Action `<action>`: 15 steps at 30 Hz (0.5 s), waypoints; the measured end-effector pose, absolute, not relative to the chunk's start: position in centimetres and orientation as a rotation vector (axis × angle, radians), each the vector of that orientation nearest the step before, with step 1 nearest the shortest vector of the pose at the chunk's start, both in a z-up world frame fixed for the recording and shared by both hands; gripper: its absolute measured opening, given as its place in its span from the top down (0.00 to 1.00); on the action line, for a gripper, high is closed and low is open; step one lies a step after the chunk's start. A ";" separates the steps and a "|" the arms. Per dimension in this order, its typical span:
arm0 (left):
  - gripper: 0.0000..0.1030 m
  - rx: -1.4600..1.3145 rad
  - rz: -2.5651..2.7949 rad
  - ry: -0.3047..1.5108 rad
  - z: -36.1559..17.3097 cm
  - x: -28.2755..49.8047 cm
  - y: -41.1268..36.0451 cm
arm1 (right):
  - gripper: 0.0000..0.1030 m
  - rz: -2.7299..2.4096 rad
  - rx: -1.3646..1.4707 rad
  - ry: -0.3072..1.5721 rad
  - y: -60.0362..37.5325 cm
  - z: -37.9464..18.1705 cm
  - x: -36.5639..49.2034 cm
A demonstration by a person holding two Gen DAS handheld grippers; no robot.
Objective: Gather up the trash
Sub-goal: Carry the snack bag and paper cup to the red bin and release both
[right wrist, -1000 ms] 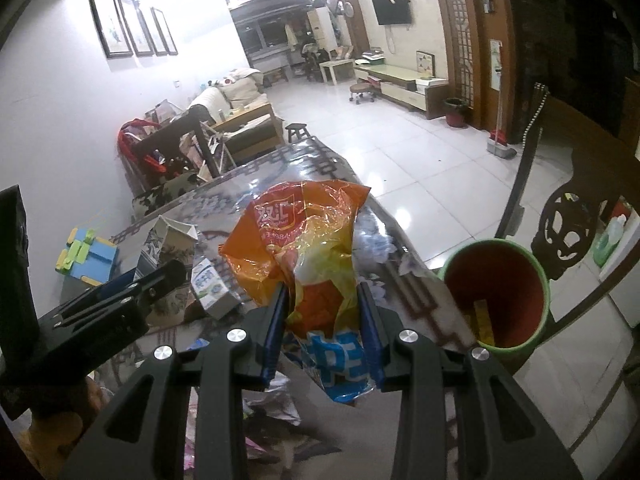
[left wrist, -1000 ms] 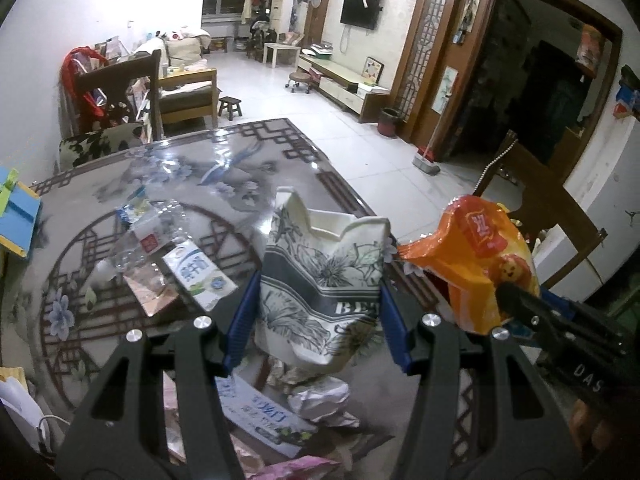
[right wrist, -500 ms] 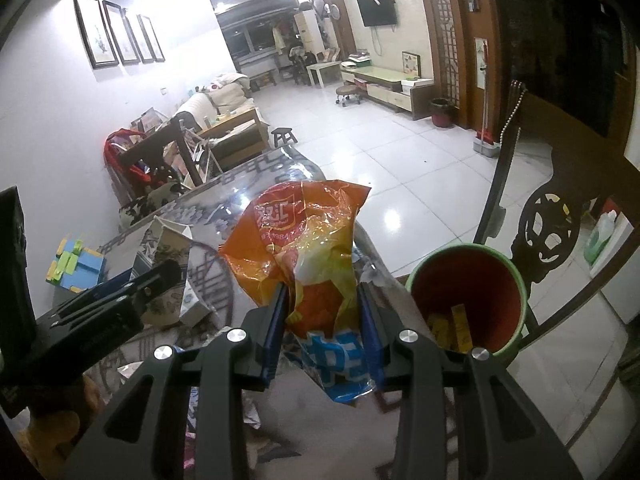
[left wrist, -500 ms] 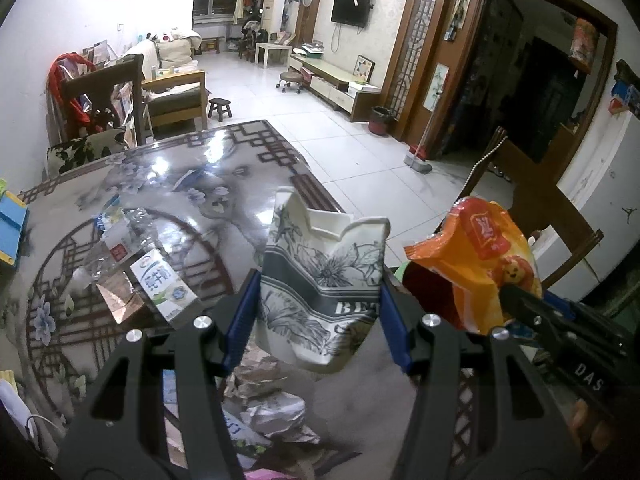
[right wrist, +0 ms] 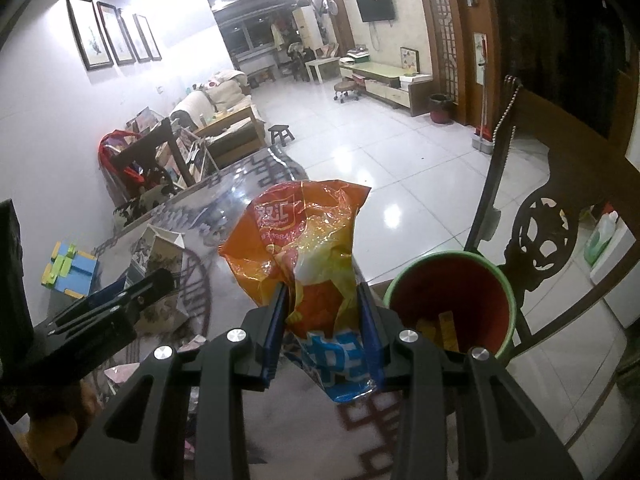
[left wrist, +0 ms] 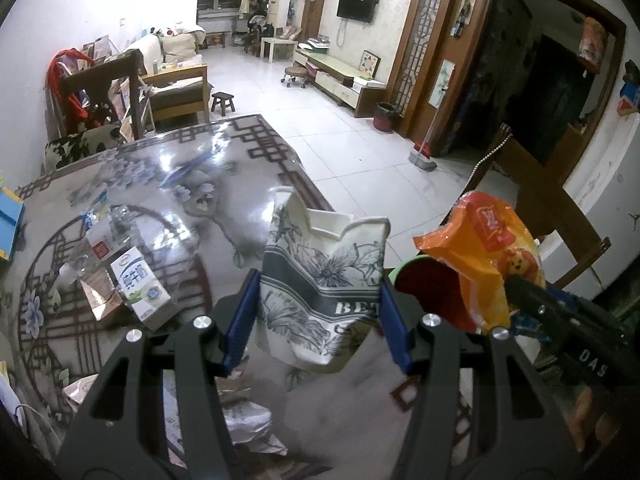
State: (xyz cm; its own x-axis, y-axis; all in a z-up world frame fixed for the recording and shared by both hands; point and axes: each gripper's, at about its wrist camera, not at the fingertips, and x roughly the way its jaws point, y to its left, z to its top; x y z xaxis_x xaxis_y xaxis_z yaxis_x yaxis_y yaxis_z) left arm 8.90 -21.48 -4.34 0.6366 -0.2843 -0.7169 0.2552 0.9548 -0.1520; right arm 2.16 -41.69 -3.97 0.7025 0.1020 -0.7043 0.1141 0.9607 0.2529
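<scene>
My left gripper [left wrist: 316,320] is shut on a white floral paper bag [left wrist: 324,280] and holds it above the table's right edge. The bag also shows in the right wrist view [right wrist: 160,256]. My right gripper [right wrist: 322,320] is shut on an orange snack bag [right wrist: 312,248] and holds it in the air just left of a red bin with a green rim [right wrist: 452,304]. In the left wrist view the snack bag [left wrist: 484,260] hangs in front of the bin [left wrist: 428,292]. Some scraps lie inside the bin.
The patterned glass table [left wrist: 168,184] holds a milk carton [left wrist: 140,288], a crushed plastic bottle [left wrist: 100,240] and crumpled paper [left wrist: 244,424]. A dark wooden chair [right wrist: 536,232] stands behind the bin. A blue box [right wrist: 72,272] lies at the table's left.
Both grippers have moved right and forward with their bags. The bin has come closer and fuller into both views. The table litter has slid left.
</scene>
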 end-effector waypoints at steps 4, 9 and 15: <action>0.48 -0.019 -0.323 0.828 -4.4 9.1 -22.8 | 0.67 -0.028 0.307 0.793 -43.2 -4.1 2.3; 0.48 0.002 -0.337 0.847 -4.8 9.5 -24.4 | 0.67 -0.062 0.338 0.801 -45.3 -4.7 2.2; 0.48 0.021 -0.358 0.865 -5.5 9.9 -26.3 | 0.67 -0.131 0.371 0.805 -49.0 -5.3 1.8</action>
State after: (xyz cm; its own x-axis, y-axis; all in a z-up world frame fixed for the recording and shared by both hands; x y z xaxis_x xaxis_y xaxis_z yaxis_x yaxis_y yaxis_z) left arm 9.89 -26.28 -5.54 0.5929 -0.2997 -0.7475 0.3164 0.9402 -0.1261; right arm 1.83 -48.96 -5.29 0.6890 0.0252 -0.7243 0.2539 0.9276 0.2739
